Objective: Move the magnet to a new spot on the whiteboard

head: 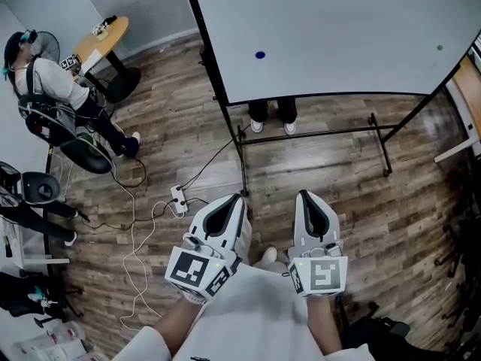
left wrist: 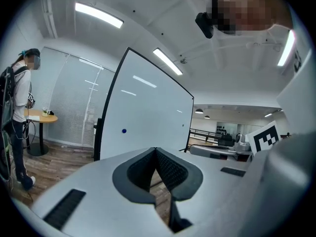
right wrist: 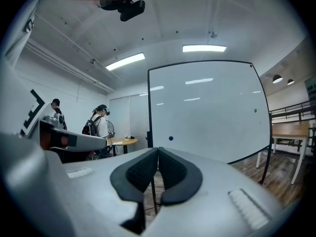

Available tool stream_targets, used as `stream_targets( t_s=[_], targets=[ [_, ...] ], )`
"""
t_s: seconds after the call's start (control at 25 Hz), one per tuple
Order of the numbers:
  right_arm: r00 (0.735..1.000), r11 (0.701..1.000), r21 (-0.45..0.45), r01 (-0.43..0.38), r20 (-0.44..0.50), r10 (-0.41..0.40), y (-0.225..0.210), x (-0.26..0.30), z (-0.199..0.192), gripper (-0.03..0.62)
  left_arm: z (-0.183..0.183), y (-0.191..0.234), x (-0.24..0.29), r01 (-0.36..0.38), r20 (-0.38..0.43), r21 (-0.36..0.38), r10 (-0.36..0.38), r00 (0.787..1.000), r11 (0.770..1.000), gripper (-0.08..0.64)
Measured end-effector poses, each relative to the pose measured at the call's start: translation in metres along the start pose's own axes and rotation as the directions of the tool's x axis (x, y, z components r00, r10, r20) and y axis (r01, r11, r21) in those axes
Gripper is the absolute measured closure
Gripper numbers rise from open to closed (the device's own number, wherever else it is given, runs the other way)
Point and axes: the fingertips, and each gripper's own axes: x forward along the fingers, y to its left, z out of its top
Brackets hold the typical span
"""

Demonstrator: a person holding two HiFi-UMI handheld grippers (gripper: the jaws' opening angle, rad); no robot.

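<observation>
Blue and button-small, the magnet (head: 260, 54) sits on the whiteboard (head: 338, 21), left of centre. Head view: a green magnet (head: 440, 48) sits well apart from it near the board's right edge. The left hand-held gripper (head: 229, 209) and right hand-held gripper (head: 308, 205) are held side by side over the wooden floor (head: 338, 194), well short of the board. The shoes of a person (head: 272, 125) show below the board's lower edge

Left gripper view: the left hand-held gripper (left wrist: 157, 154) has its pads meeting at the tips with nothing between them. The magnet (left wrist: 123, 131) is a dot low on the whiteboard (left wrist: 148, 112), left of the jaw line

Right gripper view: the right hand-held gripper (right wrist: 158, 157) is likewise fully closed and empty. The magnet (right wrist: 171, 138) lies low and left on the whiteboard (right wrist: 207, 107), just above the jaws' meeting line, with the green magnet (right wrist: 255, 110) far right

Handling, as a judgement: the magnet is probably light, rigid and smooth, held on only by its own pull. The best hold is likely a pinch across opposite sides of its rim, with jaws opened first and pads close to the board. Sliding or tipping it should break the pull more easily than a straight tug, which risks the pads slipping off
</observation>
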Motion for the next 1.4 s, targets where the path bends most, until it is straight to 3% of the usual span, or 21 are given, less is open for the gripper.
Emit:
stream_targets(
  t_s=[0.32,0.64,0.76,1.12,1.4],
  targets=[
    [1.000,1.000,-0.022,0.002,-0.018,-0.002,-0.009,0.095,0.002,0.581,0.020,0.068,0.063,0.011,0.014,-0.028,-0.011,1.000,1.000,0.554],
    [0.999,0.996,-0.074,0.052,-0.006,-0.053,-0.020,0.204,0.024,0.581,0.057,0.141,0.143,0.103,0.022,-0.015,-0.103,0.994,0.995,0.554],
    [0.997,0.996,-0.051,0.080,0.008,-0.079,-0.026,0.233,0.025,0.581,0.069,0.161,0.165,0.133,0.026,-0.014,-0.133,0.991,0.991,0.554],
    [0.995,0.993,-0.066,0.101,-0.014,-0.102,-0.041,0.287,0.033,0.581,0.077,0.184,0.216,0.170,0.003,-0.028,-0.170,0.985,0.985,0.554],
    [0.998,0.997,-0.067,0.045,-0.033,-0.048,-0.054,0.304,0.026,0.580,0.082,0.181,0.238,0.140,-0.011,-0.031,-0.140,0.990,0.990,0.554]
  ],
)
